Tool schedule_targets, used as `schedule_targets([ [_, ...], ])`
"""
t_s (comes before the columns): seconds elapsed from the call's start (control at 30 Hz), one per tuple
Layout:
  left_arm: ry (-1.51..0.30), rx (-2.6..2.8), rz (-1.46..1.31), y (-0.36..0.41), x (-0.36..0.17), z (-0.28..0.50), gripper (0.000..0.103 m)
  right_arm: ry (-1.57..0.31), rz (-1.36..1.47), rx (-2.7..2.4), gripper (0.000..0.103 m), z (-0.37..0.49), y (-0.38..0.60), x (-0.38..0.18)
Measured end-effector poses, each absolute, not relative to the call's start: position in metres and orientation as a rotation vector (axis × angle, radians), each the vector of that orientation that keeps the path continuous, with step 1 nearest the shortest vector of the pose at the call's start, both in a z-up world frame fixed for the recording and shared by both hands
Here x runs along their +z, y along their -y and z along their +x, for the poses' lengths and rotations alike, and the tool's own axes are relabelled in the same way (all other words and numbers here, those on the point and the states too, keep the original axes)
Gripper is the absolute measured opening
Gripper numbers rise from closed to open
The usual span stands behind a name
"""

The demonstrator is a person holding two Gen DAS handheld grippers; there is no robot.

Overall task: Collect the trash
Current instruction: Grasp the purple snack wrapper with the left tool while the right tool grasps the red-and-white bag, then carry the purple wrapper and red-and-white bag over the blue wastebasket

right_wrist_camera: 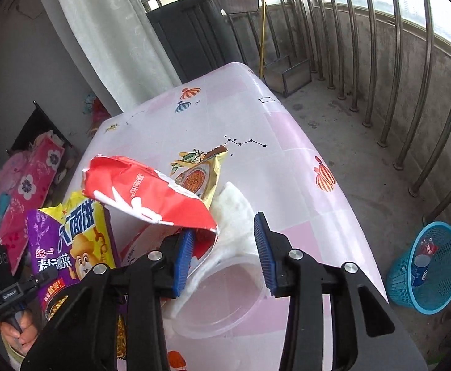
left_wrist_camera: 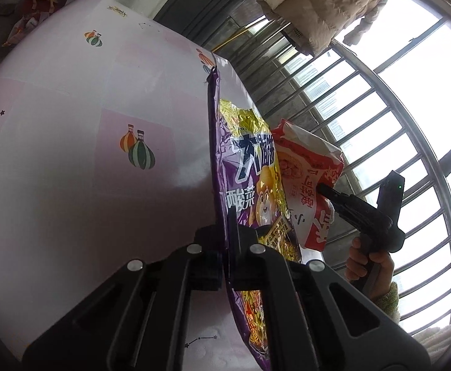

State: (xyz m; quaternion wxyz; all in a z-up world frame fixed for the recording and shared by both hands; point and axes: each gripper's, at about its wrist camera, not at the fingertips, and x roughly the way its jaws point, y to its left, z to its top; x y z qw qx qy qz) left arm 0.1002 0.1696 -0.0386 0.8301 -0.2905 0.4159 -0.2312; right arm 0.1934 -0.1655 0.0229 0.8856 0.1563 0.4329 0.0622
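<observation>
The left claw (left_wrist_camera: 225, 247) is clamped tight and tilted downward, while the right claw (right_wrist_camera: 225, 250) stands parted, angled down.

The left gripper (left_wrist_camera: 225, 247) is clamped on a purple noodle bag (left_wrist_camera: 244, 167) held edge-on above the table (left_wrist_camera: 71, 154). Just right of it a red wrapper (left_wrist_camera: 305, 179) touches the right gripper's (left_wrist_camera: 324, 189) tip, held by a hand (left_wrist_camera: 367, 266).

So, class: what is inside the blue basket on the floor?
Inside the blue basket a blue drink can stands, with something red behind it. The basket's bottom is hidden by its wall.
</observation>
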Motion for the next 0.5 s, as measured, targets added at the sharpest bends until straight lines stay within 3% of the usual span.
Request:
schedule_targets([
  [0.13,-0.884,-0.484,-0.618,-0.169,-0.042,0.101,0.001,-0.916,0.319,0.128,0.037,0.209,0.162,0.014],
  [0.2,-0.881,-0.486,-0.626,-0.169,-0.043,0.101,0.001,-0.918,0.312,0.138,0.024,0.211,0.161,0.013],
  [0.27,-0.883,-0.488,-0.639,-0.171,-0.046,0.103,0.001,-0.912,0.313,0.152,0.018,0.212,0.158,0.013],
  [0.5,-0.841,-0.513,-0.697,-0.186,-0.033,0.101,0.001,-0.812,0.347,0.210,0.005,0.204,0.148,0.035],
])
